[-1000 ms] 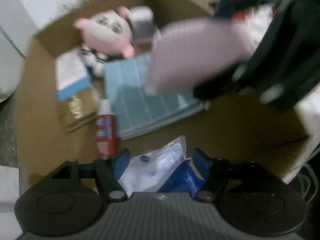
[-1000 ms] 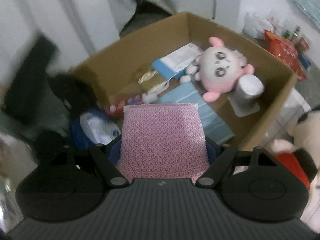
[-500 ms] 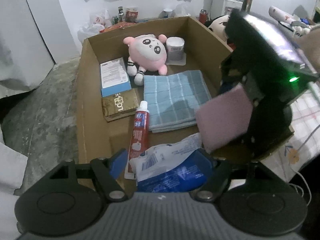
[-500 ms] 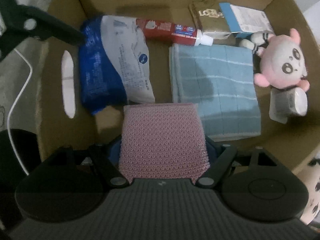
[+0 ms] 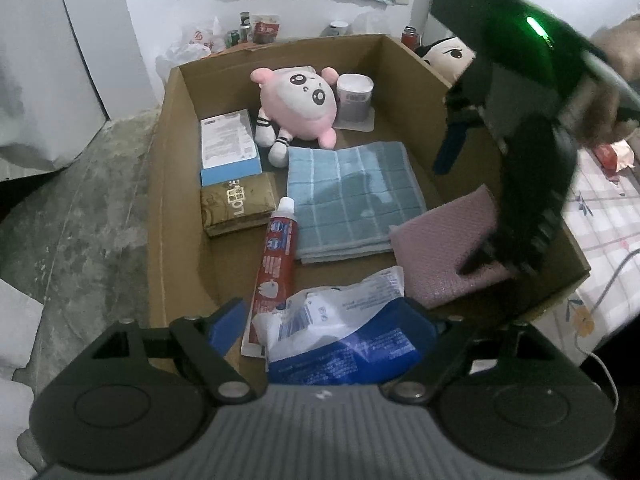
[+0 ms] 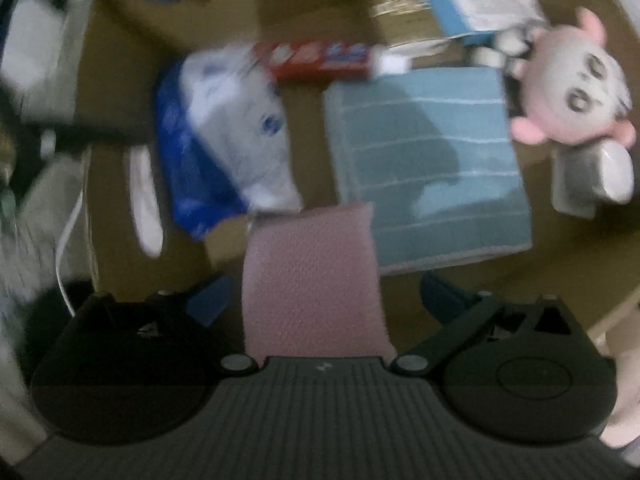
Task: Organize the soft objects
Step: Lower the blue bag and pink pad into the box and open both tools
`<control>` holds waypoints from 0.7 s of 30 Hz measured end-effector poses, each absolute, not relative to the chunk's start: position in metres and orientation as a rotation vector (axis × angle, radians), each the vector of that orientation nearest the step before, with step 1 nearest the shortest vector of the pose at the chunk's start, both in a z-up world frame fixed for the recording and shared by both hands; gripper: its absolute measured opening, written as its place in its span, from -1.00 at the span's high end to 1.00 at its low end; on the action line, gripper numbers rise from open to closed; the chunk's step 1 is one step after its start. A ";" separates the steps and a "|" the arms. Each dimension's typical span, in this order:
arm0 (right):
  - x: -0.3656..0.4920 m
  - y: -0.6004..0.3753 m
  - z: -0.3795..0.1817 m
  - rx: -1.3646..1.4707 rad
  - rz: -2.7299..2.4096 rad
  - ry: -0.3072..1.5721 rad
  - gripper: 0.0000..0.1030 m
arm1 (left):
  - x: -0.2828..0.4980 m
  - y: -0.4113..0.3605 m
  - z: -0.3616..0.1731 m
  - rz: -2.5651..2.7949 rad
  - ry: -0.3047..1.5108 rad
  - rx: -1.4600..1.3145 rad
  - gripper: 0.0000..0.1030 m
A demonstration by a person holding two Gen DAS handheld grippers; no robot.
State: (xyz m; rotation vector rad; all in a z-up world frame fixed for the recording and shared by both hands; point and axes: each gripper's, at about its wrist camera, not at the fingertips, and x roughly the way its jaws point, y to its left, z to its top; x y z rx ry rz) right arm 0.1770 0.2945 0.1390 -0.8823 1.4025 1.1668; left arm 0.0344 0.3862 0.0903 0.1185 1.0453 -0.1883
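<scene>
the pink textured cloth (image 5: 444, 248) i'm handling is a flat square lying in the cardboard box (image 5: 168, 184), its edge over the folded blue towel (image 5: 352, 196). my right hand-held gripper (image 6: 320, 296) has its fingers spread wide on either side of it, not squeezing. my left hand-held gripper (image 5: 332, 320) is open too, around the blue-and-white plastic pack (image 5: 344, 332) at the box's near end.
</scene>
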 end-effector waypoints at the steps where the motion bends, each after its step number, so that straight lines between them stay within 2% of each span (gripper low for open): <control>1: 0.184 0.294 0.142 -0.838 1.136 1.407 -0.62 | 0.034 0.386 0.090 -0.190 1.044 0.119 -0.64; 2: 0.189 0.292 0.142 -0.795 1.110 1.416 -0.40 | 0.033 0.386 0.089 -0.190 1.044 0.119 -0.64; 3: 0.195 0.292 0.142 -0.758 1.095 1.433 0.04 | 0.033 0.386 0.089 -0.191 1.044 0.120 -0.64; 7: 0.204 0.290 0.121 -0.737 1.003 1.501 0.15 | 0.033 0.388 0.085 -0.192 1.042 0.121 -0.64; 8: 0.205 0.293 0.115 -0.723 0.995 1.519 0.28 | 0.033 0.388 0.084 -0.192 1.041 0.116 -0.64; 16: 0.219 0.280 0.092 -0.531 1.087 1.700 0.30 | 0.032 0.395 0.078 -0.186 1.037 0.087 -0.64; 21: 0.202 0.280 0.088 -0.550 1.236 1.643 0.28 | 0.033 0.398 0.076 -0.170 1.050 0.076 -0.64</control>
